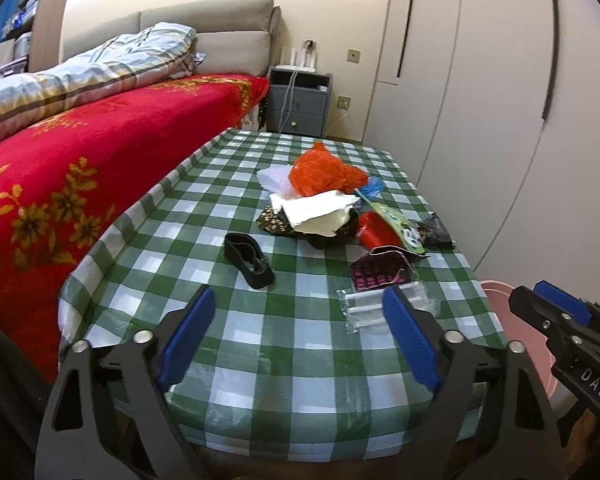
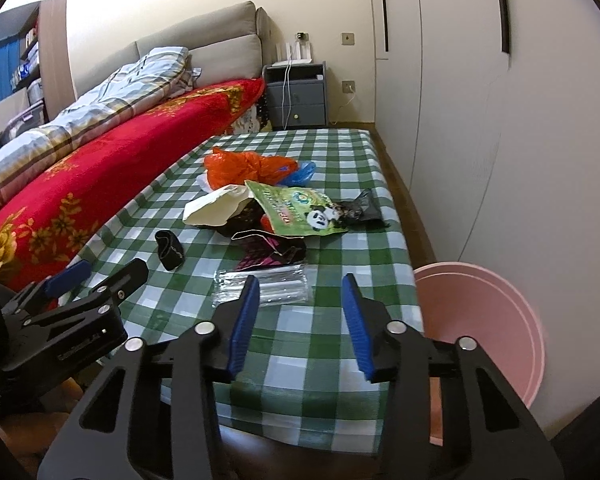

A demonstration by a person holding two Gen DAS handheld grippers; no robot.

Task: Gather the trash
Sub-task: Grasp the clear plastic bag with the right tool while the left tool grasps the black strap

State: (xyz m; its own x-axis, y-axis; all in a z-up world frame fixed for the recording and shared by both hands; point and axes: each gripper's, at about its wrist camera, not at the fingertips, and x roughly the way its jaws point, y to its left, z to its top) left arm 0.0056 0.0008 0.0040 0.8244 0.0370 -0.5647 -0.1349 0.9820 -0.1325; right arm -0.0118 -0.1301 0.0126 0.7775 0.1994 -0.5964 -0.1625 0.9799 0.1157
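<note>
Both pairs of blue-padded fingers stand wide apart and hold nothing: the left gripper [image 1: 296, 336] and the right gripper [image 2: 300, 320] hover over the near end of the green-checked table [image 2: 340, 364]. Nearest of the trash is a clear plastic wrapper [image 2: 264, 286], lying flat on the cloth just ahead of the right gripper and slightly to its left; its long axis runs across the table, roughly crosswise to the fingers' line. From the left wrist view the same wrapper sits behind that gripper's right-hand finger, so either could take it, but the right one looks the nearer and more squarely aimed. Beyond it lie a dark pink-patterned packet [image 1: 374, 274], a green panda pouch [image 2: 300, 210], a black band [image 1: 248, 260] and an orange plastic bag [image 1: 320, 172] atop a heap. A pink bin [image 2: 480, 320] waits off the table's right edge, beside the right gripper, probably where the trash goes.
</note>
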